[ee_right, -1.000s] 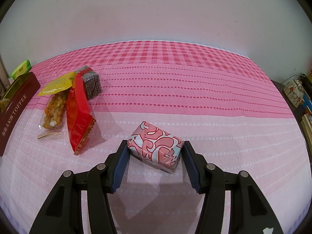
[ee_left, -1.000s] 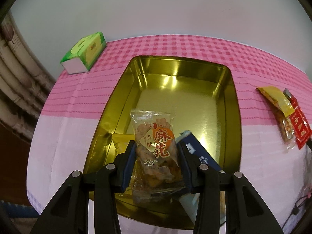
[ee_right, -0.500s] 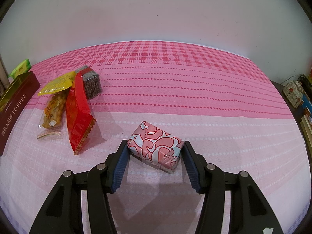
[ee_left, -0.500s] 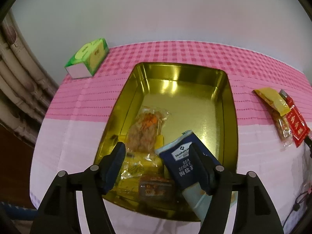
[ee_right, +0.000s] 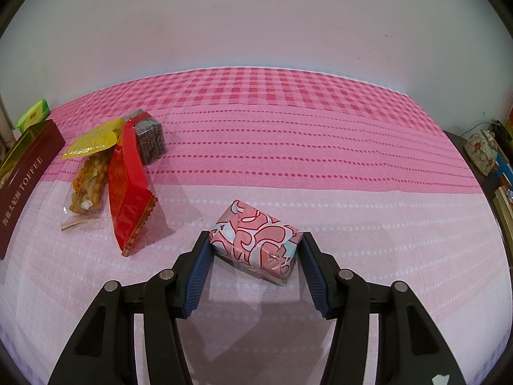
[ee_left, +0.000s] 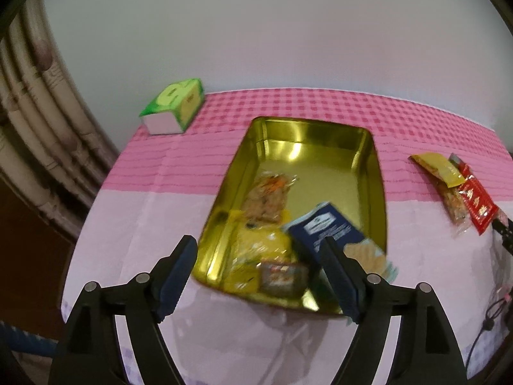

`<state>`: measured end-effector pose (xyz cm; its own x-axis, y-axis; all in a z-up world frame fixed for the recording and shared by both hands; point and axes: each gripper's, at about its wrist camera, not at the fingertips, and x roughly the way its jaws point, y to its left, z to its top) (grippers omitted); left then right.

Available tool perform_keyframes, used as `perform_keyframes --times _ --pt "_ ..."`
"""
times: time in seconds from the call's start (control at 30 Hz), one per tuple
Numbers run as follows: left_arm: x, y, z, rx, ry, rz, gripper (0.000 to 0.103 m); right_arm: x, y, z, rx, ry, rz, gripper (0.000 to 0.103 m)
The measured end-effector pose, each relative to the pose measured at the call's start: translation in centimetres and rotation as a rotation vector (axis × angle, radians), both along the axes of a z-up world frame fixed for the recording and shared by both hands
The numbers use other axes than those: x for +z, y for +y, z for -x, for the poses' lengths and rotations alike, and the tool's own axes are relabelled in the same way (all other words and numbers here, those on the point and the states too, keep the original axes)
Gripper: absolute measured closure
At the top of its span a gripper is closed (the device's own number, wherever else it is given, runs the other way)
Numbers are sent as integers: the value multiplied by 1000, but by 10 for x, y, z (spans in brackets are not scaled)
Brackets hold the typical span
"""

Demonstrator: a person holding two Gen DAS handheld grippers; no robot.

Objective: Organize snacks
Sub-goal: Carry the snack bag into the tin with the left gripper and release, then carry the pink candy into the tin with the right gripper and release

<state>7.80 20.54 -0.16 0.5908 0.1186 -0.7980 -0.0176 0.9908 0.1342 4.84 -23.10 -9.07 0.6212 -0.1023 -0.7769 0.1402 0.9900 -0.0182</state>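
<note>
On my left, my left gripper (ee_left: 258, 271) hangs above the near end of the gold tin (ee_left: 368, 147), its jaws just opened wide with nothing pressed between them. The clear bag of fried twists (ee_left: 267, 194) lies flat on the tin floor, beside the yellow packet (ee_left: 256, 247) and the blue cracker box (ee_left: 327, 227) that leans over the near right rim. To finish this step well, I judge I should draw this hand clear without catching the leaning box, which looks ready to tip out.

Further right on the pink cloth (ee_right: 288, 147), well apart from the tin, wait the yellow-topped bag (ee_right: 86, 166), the red packet (ee_right: 126, 189) and the dark square packet (ee_right: 149, 142), lying against one another.

On my right, my right gripper (ee_right: 255, 271) brackets the pink-patterned box (ee_right: 256, 247), which sits on the cloth. The jaws stand about half open; the left pad meets the box's corner and the right pad lies against its far end, so I read this as a grip, though not a firm one. I would square the pads on the box's flat ends before lifting.
</note>
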Motion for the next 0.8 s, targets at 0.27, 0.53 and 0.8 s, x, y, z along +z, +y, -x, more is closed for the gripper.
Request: perform_keyframes --times 0.27,0.53,0.8 --pt "-9 25 22 60 -14 -27 23 5 3 0 -28 14 13 54" --pt "-13 52 32 139 -15 16 20 39 7 19 -42 -27 8 54" --pt "-4 62 35 159 -41 -3 18 79 76 14 118 -82 6 54"
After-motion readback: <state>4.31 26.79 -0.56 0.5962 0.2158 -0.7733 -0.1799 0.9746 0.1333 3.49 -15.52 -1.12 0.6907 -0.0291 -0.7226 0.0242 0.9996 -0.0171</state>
